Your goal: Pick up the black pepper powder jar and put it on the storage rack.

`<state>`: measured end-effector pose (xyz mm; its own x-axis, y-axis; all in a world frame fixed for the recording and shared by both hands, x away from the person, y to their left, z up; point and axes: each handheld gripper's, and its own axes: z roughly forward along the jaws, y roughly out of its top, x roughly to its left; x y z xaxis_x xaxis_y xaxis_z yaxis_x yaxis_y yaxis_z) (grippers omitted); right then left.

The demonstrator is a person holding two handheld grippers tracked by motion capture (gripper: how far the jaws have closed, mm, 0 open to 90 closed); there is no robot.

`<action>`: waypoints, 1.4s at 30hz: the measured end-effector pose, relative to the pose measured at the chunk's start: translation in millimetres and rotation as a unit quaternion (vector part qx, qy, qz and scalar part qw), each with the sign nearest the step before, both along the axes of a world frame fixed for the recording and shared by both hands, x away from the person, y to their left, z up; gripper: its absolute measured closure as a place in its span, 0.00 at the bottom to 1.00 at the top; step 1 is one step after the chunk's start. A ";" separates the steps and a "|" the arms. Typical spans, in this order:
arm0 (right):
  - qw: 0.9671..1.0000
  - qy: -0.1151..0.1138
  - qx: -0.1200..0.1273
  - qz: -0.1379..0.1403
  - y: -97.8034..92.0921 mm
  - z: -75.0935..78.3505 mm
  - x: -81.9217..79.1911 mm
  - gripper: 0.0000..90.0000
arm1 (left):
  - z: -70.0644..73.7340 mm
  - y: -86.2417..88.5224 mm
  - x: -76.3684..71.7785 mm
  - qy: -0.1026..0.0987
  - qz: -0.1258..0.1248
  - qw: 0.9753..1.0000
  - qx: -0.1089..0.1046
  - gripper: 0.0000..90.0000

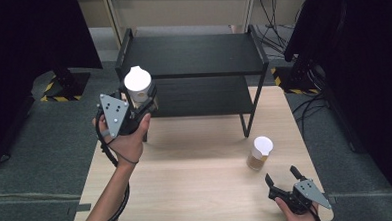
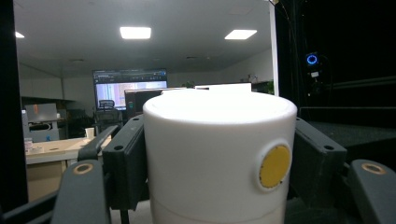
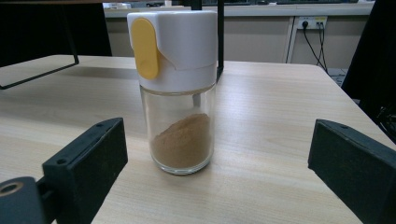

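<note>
White-capped jar [image 1: 138, 84] with a yellow dot: pinched at the cap between your left gripper's [image 1: 142, 99] fingers [image 2: 126, 163], held up off the desk [image 1: 197, 185] at the front left corner of the black two-tier shelf [image 1: 191, 55]. Second jar [image 1: 260, 152], brown powder in the bottom, white cap with a yellow tab, stands upright on the desk's right side. Your right gripper [image 1: 284, 175] sits low just behind it, fingers [image 3: 88, 161] spread wide, not touching the glass. Desk: pale wood grain. Around it: grey carpet, dark curtains on both sides, wall sockets with trailing cables at the back right.
</note>
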<state>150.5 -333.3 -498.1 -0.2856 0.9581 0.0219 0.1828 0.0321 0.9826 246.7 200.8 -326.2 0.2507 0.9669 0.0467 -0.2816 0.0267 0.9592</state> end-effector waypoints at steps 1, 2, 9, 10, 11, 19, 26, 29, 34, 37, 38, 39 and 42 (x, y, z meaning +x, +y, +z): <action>1.000 0.000 0.000 0.000 -0.1 -0.1 0.0 0.06 | 1.4 0.1 0.4 0.000 0.000 1.000 0.000 0.34; 1.000 0.000 0.001 0.000 -0.2 0.0 0.0 0.06 | 2.7 0.0 0.9 -0.001 0.001 1.000 -0.001 0.35; 1.000 0.001 0.002 0.000 -0.2 0.1 0.1 0.06 | 12.5 -1.0 5.2 -0.004 0.005 1.000 -0.003 0.34; 1.000 0.001 0.002 0.000 -0.3 0.1 0.1 0.06 | 14.3 -1.1 5.7 -0.004 0.006 1.000 -0.003 0.35; 1.000 0.001 0.002 0.000 -0.4 0.1 0.2 0.06 | 16.3 -1.6 6.5 -0.004 0.007 1.000 -0.003 0.35; 1.000 0.001 0.002 0.000 -0.4 0.2 0.3 0.06 | 31.2 -3.9 11.3 -0.011 0.011 1.000 0.001 0.34; 1.000 0.001 0.002 0.000 -0.5 0.2 0.2 0.06 | 41.3 -5.5 14.7 -0.014 0.011 1.000 -0.004 0.35; 1.000 0.001 0.002 0.000 -0.5 0.2 0.2 0.06 | 45.0 -6.2 16.6 -0.015 0.013 1.000 -0.004 0.35; 1.000 0.001 0.002 0.000 -0.5 0.2 0.2 0.06 | 50.9 -7.8 20.8 -0.014 0.017 1.000 -0.003 0.35; 1.000 0.001 0.002 0.000 -0.6 0.1 0.2 0.06 | 55.7 -8.3 26.0 -0.012 0.021 1.000 -0.002 0.35; 1.000 0.001 0.003 0.000 -0.7 0.0 0.2 0.06 | 57.5 -8.3 28.3 -0.013 0.022 1.000 -0.003 0.35; 1.000 0.001 0.003 0.000 -0.8 0.0 0.2 0.06 | 59.3 -8.1 29.8 -0.012 0.024 1.000 -0.001 0.35; 1.000 0.001 0.003 0.001 -0.9 0.1 0.4 0.06 | 63.8 -7.7 34.7 -0.011 0.029 1.000 -0.002 0.35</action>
<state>150.9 -334.3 -498.0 -0.2868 0.9576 0.0276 0.1851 0.0271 0.9823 281.4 193.1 -262.4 0.1936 0.9799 0.0479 -0.3035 0.0134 0.9527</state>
